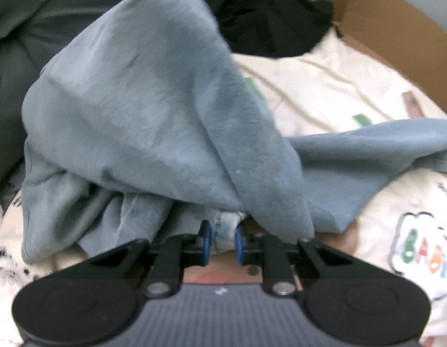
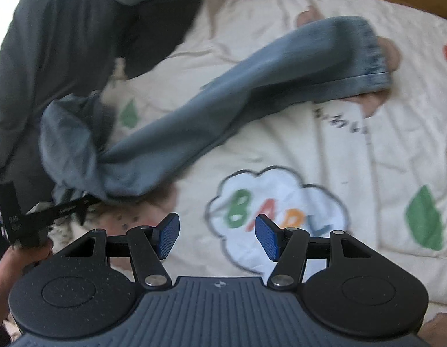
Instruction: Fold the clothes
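We see our left gripper [image 1: 222,238] with its blue fingers [image 1: 205,238] drawn close together on a bunched fold of the blue-grey garment [image 1: 142,110], pinching it. In the left wrist view the cloth rises from the grip and fills the picture from nine to twelve o'clock, with one flap trailing off toward three o'clock.

Our right gripper [image 2: 217,235] holds nothing: its fingers [image 2: 167,235] stand well apart over the cream quilt [image 2: 281,133], above a white cloud patch [image 2: 284,185] with coloured letters.

In the right wrist view the garment's sleeve [image 2: 281,81] stretches from a crumpled bundle at nine o'clock up to a ribbed cuff [image 2: 373,57] near two o'clock, lying flat on the quilt. A dark green garment [image 2: 49,57] lies at ten to eleven o'clock, touching the blue-grey one. The other tool's black frame [image 2: 29,217] shows at eight o'clock with a hand [image 2: 9,266] below it.

A black garment [image 1: 269,23] sits at twelve to one o'clock in the left wrist view, beside a brown cardboard wall [image 1: 382,20].
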{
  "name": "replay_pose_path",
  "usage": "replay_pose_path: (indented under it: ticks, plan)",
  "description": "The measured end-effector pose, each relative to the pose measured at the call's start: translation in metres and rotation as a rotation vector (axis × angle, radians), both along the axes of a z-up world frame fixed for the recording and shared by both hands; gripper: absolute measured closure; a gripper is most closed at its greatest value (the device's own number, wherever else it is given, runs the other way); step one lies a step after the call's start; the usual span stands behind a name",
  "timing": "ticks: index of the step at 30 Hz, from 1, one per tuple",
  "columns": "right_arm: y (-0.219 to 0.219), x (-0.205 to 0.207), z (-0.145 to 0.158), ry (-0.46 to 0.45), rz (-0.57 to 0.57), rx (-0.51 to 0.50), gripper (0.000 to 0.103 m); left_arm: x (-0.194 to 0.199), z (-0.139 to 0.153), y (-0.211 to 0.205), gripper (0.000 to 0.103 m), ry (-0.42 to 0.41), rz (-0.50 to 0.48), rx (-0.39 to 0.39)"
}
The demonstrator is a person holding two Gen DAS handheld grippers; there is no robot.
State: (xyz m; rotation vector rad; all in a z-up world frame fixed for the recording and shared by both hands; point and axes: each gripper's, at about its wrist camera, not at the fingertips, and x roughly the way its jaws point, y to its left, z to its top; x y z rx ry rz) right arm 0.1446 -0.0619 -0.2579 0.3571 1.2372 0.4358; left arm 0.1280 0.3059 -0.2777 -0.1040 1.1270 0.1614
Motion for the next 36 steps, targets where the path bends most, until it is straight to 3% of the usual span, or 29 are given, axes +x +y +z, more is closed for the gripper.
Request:
replay_pose_path:
  ticks: [9, 15, 20, 24, 28, 36]
  plan:
    - [0.031, -0.005, 0.002, -0.025, 0.110, 0.030, 0.038, 0.002, 0.035, -0.022, 0.086, -0.050, -0.057, -0.165]
    - [0.047, -0.002, 0.007, -0.064, 0.170, 0.059, 0.038, -0.004, 0.050, -0.058, 0.086, -0.081, -0.122, -0.288]
    - [0.058, -0.006, 0.016, -0.097, 0.212, 0.123, 0.032, -0.012, 0.060, -0.084, 0.086, -0.086, -0.268, -0.415]
    - [0.068, -0.011, 0.020, -0.139, 0.226, 0.124, 0.027, -0.017, 0.064, -0.082, 0.086, -0.085, -0.253, -0.473]
    - [0.075, -0.018, 0.020, -0.179, 0.228, 0.108, 0.027, -0.019, 0.073, -0.087, 0.085, -0.076, -0.307, -0.563]
    - [0.075, -0.022, 0.019, -0.250, 0.195, 0.169, 0.027, -0.018, 0.063, -0.091, 0.085, -0.052, -0.303, -0.718]
